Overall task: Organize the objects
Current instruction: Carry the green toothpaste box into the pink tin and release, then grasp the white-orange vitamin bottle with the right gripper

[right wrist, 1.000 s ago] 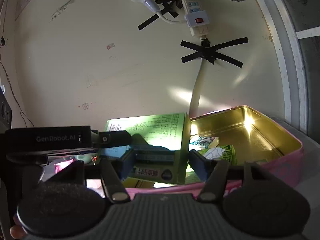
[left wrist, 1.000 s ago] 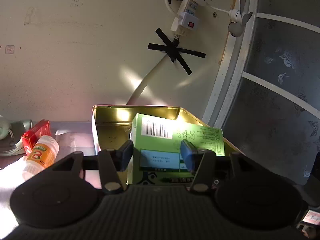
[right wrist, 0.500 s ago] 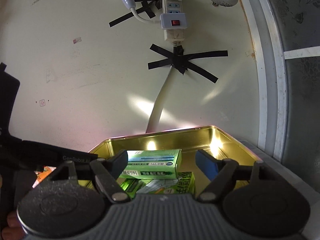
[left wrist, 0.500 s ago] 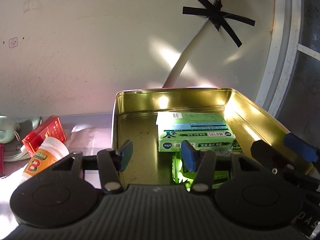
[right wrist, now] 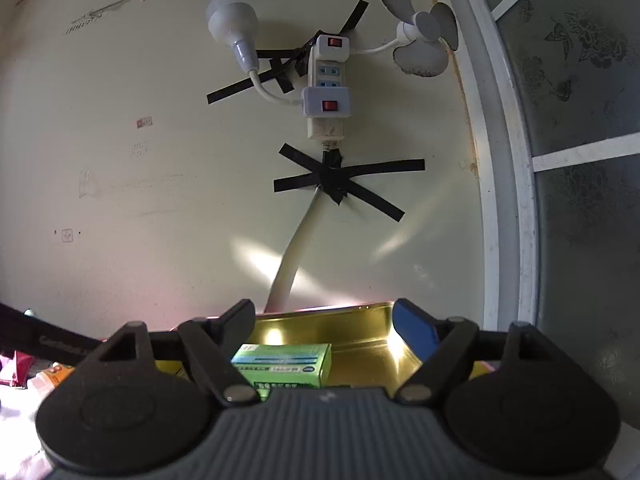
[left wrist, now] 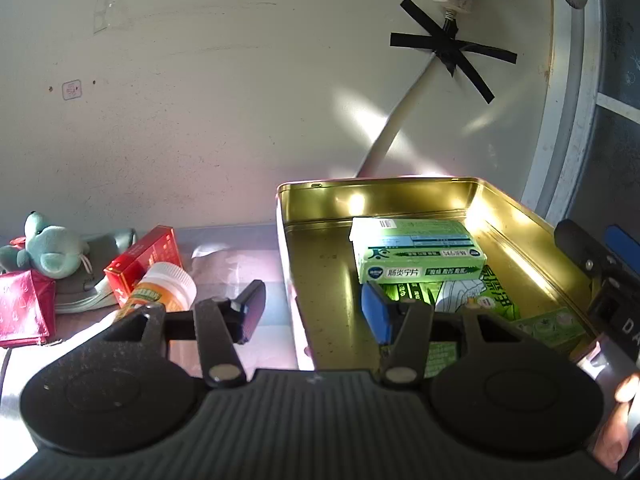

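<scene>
A gold tin box [left wrist: 316, 280] stands open against the wall. A green medicine box [left wrist: 416, 252] lies flat inside it on other green packets [left wrist: 496, 296]. My left gripper [left wrist: 314, 312] is open and empty, straddling the tin's near left wall. A white pill bottle with an orange label [left wrist: 162, 290] and a red box [left wrist: 146, 260] lie left of the tin. In the right wrist view my right gripper [right wrist: 324, 328] is open and empty, raised above the tin [right wrist: 360, 336], with the green box [right wrist: 284, 364] below it.
A green plush toy [left wrist: 50, 246] and a red pouch [left wrist: 22, 308] lie at the far left. A taped power strip [right wrist: 326, 88], bulb and small fan hang on the wall above. A window frame [left wrist: 568, 92] stands to the right. The other gripper [left wrist: 600, 272] shows over the tin's right wall.
The green box, held upright over the tin one second ago, now lies flat inside it. Both grippers have drawn back; the right one has risen and the left shifted leftward.
</scene>
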The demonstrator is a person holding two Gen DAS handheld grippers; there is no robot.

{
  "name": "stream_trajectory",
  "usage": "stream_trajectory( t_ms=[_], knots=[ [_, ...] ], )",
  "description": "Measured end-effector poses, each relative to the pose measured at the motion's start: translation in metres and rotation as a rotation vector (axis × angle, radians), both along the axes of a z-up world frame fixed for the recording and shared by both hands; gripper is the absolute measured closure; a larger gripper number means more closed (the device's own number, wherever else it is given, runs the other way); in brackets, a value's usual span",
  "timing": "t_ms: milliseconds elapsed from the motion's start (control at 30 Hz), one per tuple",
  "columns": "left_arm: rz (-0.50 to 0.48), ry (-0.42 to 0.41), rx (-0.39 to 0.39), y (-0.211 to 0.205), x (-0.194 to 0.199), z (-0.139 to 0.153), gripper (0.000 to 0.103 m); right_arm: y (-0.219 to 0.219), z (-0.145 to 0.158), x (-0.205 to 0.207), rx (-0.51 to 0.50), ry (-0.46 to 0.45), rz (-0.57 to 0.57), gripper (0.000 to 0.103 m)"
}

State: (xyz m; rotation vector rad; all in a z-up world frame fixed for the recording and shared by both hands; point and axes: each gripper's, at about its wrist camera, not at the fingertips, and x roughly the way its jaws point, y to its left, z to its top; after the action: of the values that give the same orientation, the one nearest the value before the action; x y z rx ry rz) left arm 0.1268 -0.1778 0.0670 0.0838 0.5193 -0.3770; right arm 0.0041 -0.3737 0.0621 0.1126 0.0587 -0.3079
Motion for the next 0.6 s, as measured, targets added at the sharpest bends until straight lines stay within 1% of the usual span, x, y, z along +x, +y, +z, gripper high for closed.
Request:
stream_trajectory(
  t_ms=[67, 100, 167, 267, 367, 400, 433, 467, 500, 533, 600],
  knots=[
    [0.015, 0.009, 0.011, 0.022, -0.007, -0.008, 0.046, -0.001, 0.000, -0.003, 0.004, -0.014, -0.009, 0.025],
    [0.031, 0.013, 0.018, 0.038, -0.010, -0.014, 0.043, 0.000, 0.001, -0.003, 0.004, -0.011, -0.004, 0.025],
    [0.078, 0.050, 0.048, 0.073, -0.012, -0.030, 0.043, 0.005, 0.002, -0.001, 0.002, 0.005, 0.013, 0.025],
    [0.160, 0.094, 0.031, 0.127, -0.007, -0.045, 0.043, 0.026, 0.014, -0.003, 0.031, 0.007, 0.119, 0.026],
    [0.297, 0.119, 0.017, 0.183, 0.006, -0.059, 0.043, 0.067, 0.028, 0.000, 0.017, 0.014, 0.274, 0.026],
    [0.335, 0.125, 0.006, 0.197, 0.009, -0.062, 0.044, 0.083, 0.032, 0.005, 0.022, 0.030, 0.336, 0.026],
    [0.375, 0.110, -0.020, 0.213, 0.010, -0.064, 0.044, 0.101, 0.035, 0.013, 0.027, 0.059, 0.393, 0.026],
    [0.387, 0.112, -0.056, 0.221, 0.012, -0.063, 0.044, 0.119, 0.035, 0.023, 0.027, 0.097, 0.441, 0.026],
    [0.384, 0.112, -0.121, 0.232, 0.011, -0.062, 0.044, 0.141, 0.033, 0.037, 0.025, 0.147, 0.485, 0.026],
    [0.393, 0.100, -0.145, 0.236, 0.010, -0.061, 0.044, 0.160, 0.028, 0.050, 0.026, 0.194, 0.515, 0.026],
    [0.423, 0.073, -0.139, 0.235, 0.006, -0.059, 0.044, 0.191, 0.016, 0.076, 0.024, 0.274, 0.536, 0.026]
  ],
)
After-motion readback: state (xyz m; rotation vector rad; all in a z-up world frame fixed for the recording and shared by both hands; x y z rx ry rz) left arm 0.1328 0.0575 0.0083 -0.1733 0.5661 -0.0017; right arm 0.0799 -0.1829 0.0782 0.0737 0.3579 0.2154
